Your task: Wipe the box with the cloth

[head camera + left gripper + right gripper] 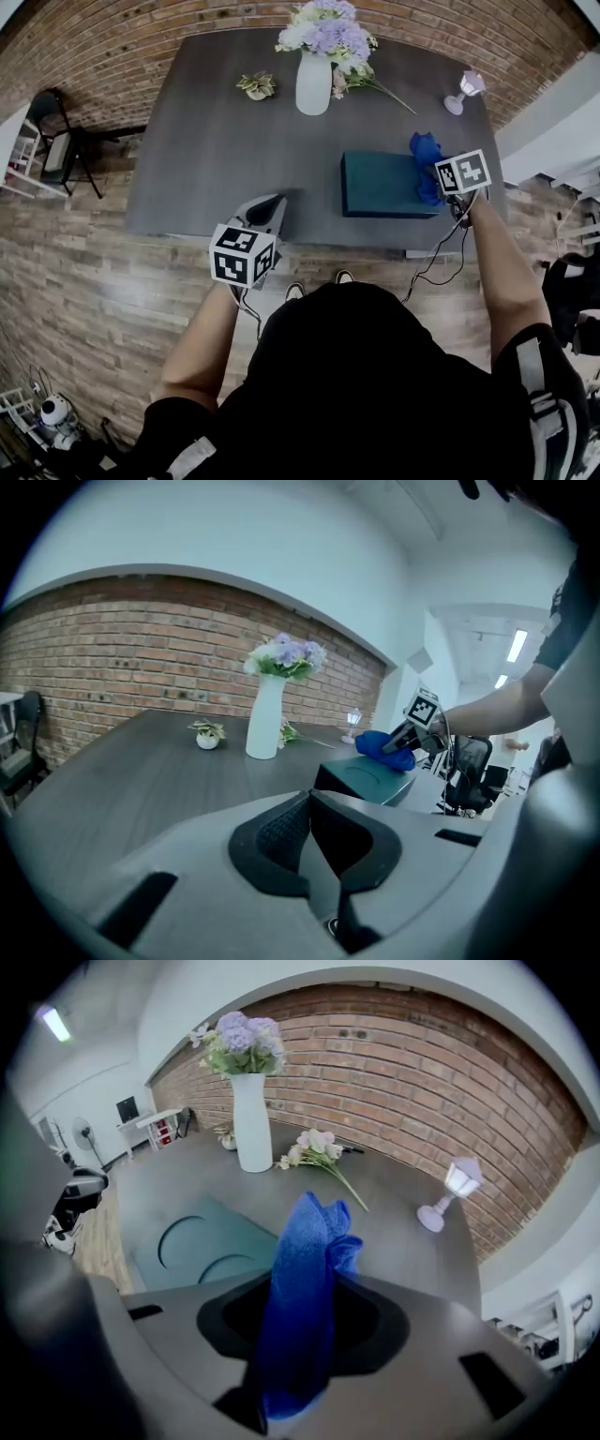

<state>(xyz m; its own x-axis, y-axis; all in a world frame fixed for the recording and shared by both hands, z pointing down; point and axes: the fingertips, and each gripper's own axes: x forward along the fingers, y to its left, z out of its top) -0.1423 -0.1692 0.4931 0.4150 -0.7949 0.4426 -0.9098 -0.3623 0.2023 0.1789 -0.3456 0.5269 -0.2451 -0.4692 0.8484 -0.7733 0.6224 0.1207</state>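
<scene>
A teal box (380, 184) lies flat on the dark table (216, 141), near its front right edge. My right gripper (437, 180) hovers at the box's right end, shut on a blue cloth (425, 150) that bunches over that end. In the right gripper view the cloth (309, 1241) stands up out of the jaws, with the box (202, 1241) lower left. My left gripper (270, 206) hangs over the table's front edge, left of the box, shut with nothing in it (308, 799). From the left gripper view I see the box (366, 778) and the cloth (382, 745).
A white vase of flowers (314, 80) stands at the back middle. A small potted plant (256, 85) is to its left, loose flowers (361, 82) lie on its right, and a small lamp (461, 94) is at the back right. A black chair (58, 141) is far left.
</scene>
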